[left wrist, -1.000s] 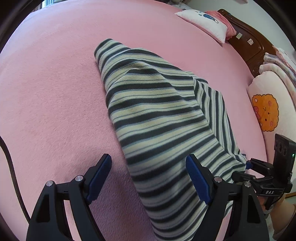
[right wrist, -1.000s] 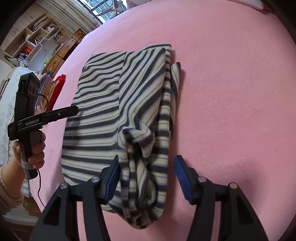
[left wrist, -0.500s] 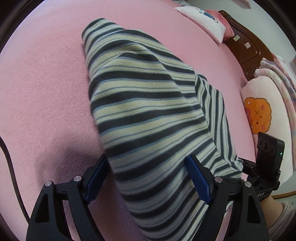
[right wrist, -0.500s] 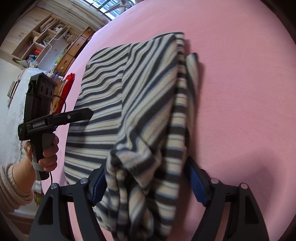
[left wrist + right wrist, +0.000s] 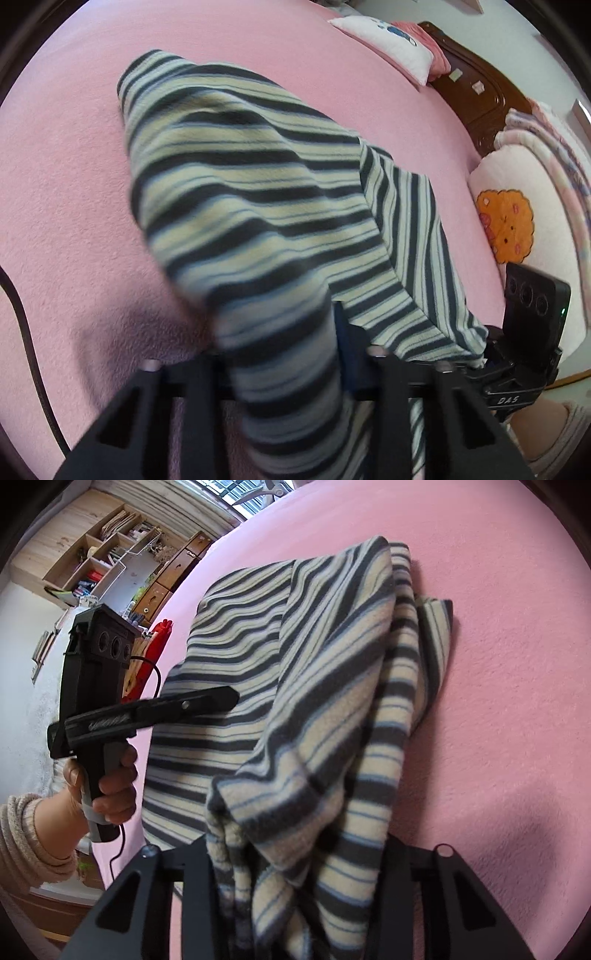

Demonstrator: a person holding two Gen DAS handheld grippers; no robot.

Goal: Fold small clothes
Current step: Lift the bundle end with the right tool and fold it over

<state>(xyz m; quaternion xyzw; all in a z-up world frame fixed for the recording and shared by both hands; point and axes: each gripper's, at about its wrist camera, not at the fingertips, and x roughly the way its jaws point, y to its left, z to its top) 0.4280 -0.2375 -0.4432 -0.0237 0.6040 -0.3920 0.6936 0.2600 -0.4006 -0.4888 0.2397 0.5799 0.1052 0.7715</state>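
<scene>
Jaws closing — striped garment (image 5: 251, 206) now bunched between.

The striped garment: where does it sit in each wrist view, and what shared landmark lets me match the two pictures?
Left wrist view: the striped garment runs from upper left down the centre, bunched between the closing fingers of the left tool.
Right wrist view: it fills the centre, its near end gathered in the closing right tool.
Shared landmark: the pink bedspread under it.
</scene>
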